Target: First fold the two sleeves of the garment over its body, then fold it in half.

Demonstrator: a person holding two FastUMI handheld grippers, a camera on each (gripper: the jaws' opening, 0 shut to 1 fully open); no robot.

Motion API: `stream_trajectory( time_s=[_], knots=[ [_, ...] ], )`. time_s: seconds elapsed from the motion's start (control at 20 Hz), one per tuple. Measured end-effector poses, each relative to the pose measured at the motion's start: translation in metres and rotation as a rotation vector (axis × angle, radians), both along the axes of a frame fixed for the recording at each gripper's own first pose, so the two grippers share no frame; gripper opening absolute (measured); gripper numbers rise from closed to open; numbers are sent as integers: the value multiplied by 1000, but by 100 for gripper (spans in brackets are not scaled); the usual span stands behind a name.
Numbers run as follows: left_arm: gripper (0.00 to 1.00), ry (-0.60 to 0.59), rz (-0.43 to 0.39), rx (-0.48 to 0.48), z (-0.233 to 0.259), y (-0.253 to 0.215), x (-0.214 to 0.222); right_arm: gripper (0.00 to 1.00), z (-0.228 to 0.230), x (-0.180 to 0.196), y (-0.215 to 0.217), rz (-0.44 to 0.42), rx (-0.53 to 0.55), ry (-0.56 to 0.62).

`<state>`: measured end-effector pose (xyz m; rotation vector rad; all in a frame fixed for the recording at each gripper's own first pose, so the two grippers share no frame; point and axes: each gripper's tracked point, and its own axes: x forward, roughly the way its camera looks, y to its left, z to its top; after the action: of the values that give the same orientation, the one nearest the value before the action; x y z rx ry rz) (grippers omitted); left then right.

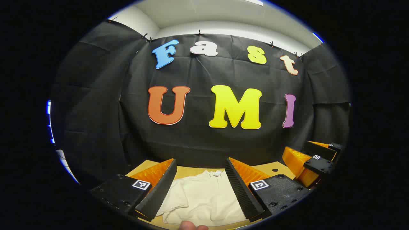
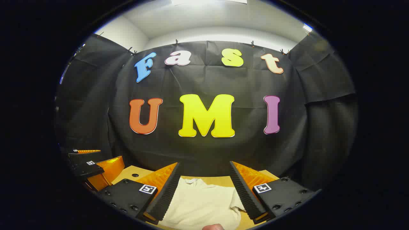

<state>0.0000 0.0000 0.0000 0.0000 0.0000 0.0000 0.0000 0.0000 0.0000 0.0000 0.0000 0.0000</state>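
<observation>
A cream garment (image 1: 201, 199) lies flat on the wooden table (image 1: 278, 166), its collar toward the booth's wall; one sleeve looks folded over its body at the left. My left gripper (image 1: 200, 166) hovers above it, open, with nothing between its fingers. In the right gripper view the same garment (image 2: 201, 203) lies below my right gripper (image 2: 204, 167), which is also open and holds nothing. A sleeve edge (image 2: 238, 203) bunches near the right finger. The right gripper (image 1: 314, 159) also appears at the right of the left gripper view, and the left gripper (image 2: 92, 167) at the left of the right gripper view.
The black cloth wall (image 1: 204, 137) stands close behind the table's far edge. Small round holes (image 1: 274, 170) (image 2: 135, 175) mark the tabletop. A fingertip (image 1: 191, 226) pokes in at the bottom edge of the left gripper view.
</observation>
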Motion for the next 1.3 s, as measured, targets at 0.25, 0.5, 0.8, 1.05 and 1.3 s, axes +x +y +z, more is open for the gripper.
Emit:
stream_trajectory(
  time_s=[0.25, 0.5, 0.8, 1.05, 1.3],
  knots=[
    [98, -6, -7, 10, 3, -12, 0, 94, 4, 4, -5, 20, -9, -12],
    [97, -11, -3, 19, 7, -22, 0, 94, 2, 6, -20, 8, 12, -2],
    [97, -18, -5, 34, 13, -32, -2, 94, 8, 8, -34, 2, 26, -3],
    [97, -2, -7, 29, 9, -39, 0, 94, 8, 14, -43, 16, 27, 6],
    [97, 12, -6, 46, 2, -43, 6, 94, -5, 12, -51, 51, -18, 45]
  ],
)
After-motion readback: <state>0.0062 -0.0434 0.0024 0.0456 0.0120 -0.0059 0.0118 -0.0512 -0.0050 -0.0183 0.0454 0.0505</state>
